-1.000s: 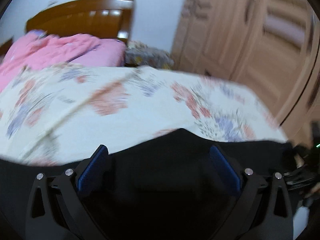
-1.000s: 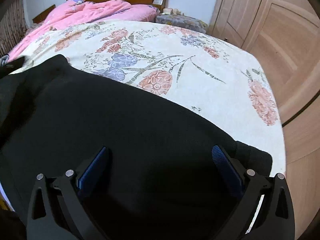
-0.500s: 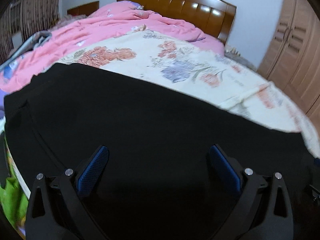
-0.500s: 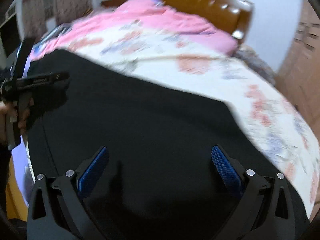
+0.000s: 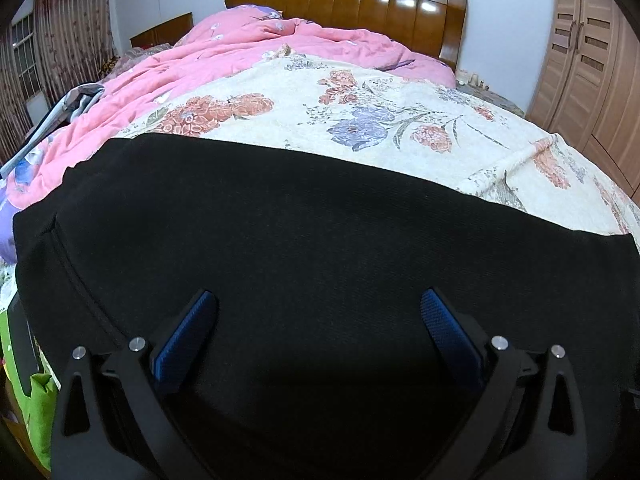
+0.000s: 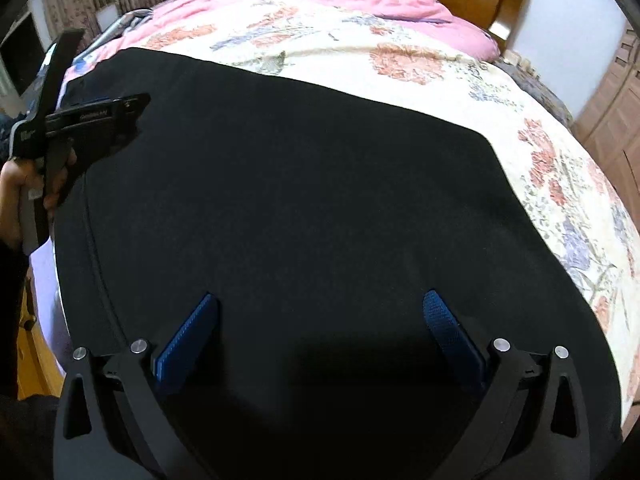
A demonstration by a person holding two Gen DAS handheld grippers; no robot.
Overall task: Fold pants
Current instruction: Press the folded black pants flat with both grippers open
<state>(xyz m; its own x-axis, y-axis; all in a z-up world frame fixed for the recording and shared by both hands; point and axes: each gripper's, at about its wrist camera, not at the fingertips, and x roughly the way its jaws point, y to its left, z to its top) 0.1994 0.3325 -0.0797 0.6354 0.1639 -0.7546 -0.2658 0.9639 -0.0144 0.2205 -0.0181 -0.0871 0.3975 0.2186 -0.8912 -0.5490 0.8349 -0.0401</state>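
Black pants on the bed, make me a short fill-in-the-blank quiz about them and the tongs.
1. The pants are colored ____.
2. They lie spread on a ____-patterned bedspread.
3. The right tongs and the left tongs both have jaws that are ____.
4. Near the headboard lies a ____ quilt.

Missing: black; floral; open; pink

One pair of black pants (image 5: pixel 304 248) lies spread across the near part of one bed (image 5: pixel 400 120). One floral cream bedspread (image 5: pixel 360 112) covers the bed, and one pink quilt (image 5: pixel 260 48) lies bunched along its far and left side. One wooden headboard (image 5: pixel 360 4) stands at the far end. Two grippers show: the left gripper (image 5: pixel 318 320) and the right gripper (image 6: pixel 320 320), each with two blue-padded fingers (image 5: pixel 186 340). One wooden wardrobe (image 5: pixel 592 60) stands at the right, its door count unclear. One curtained window (image 5: pixel 24 60) is on the left.
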